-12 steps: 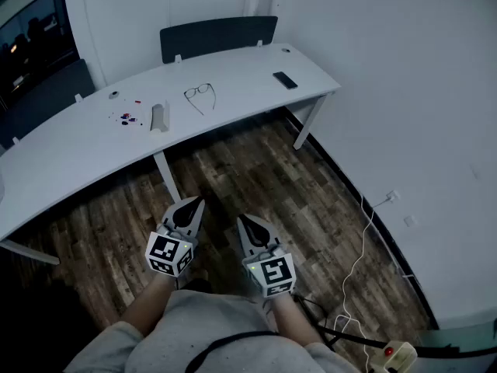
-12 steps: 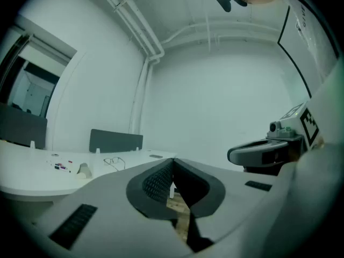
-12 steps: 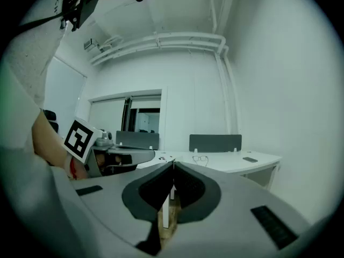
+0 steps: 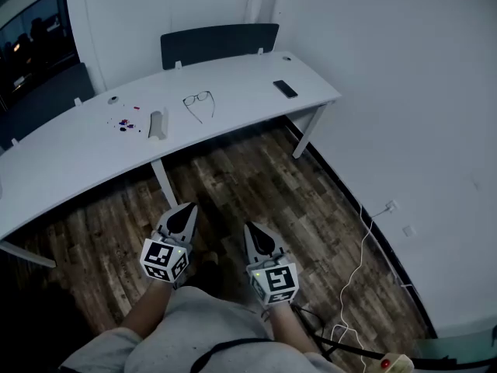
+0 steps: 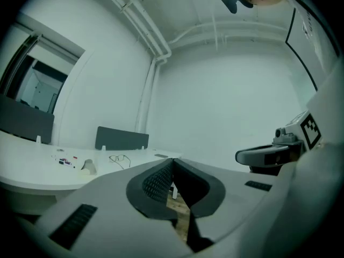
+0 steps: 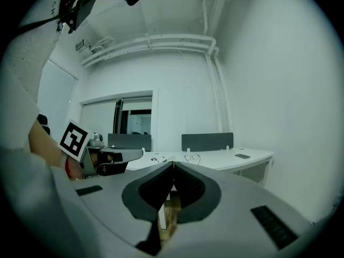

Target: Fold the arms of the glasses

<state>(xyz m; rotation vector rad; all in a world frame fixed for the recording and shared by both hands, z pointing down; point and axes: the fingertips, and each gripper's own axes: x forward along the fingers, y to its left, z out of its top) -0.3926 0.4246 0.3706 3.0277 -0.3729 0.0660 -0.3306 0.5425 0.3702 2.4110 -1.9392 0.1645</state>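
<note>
Head view gives us a curved white desk (image 4: 78,146) over dark wood-plank floor (image 4: 256,177) in a white-walled room. Thin wire glasses (image 4: 199,99) lie mid-desk, lens row along the desk, arms open toward us. Left tool (image 4: 189,207) and right tool (image 4: 250,227), both closed and empty, hang well short of it.

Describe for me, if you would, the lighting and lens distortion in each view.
Head view: dim, bluish light, sharp enough, yet the glasses on the white table look small. Left gripper view: strong fisheye bending, black corners. Right gripper view: the same curved walls and dark vignette, evenly lit.
</note>
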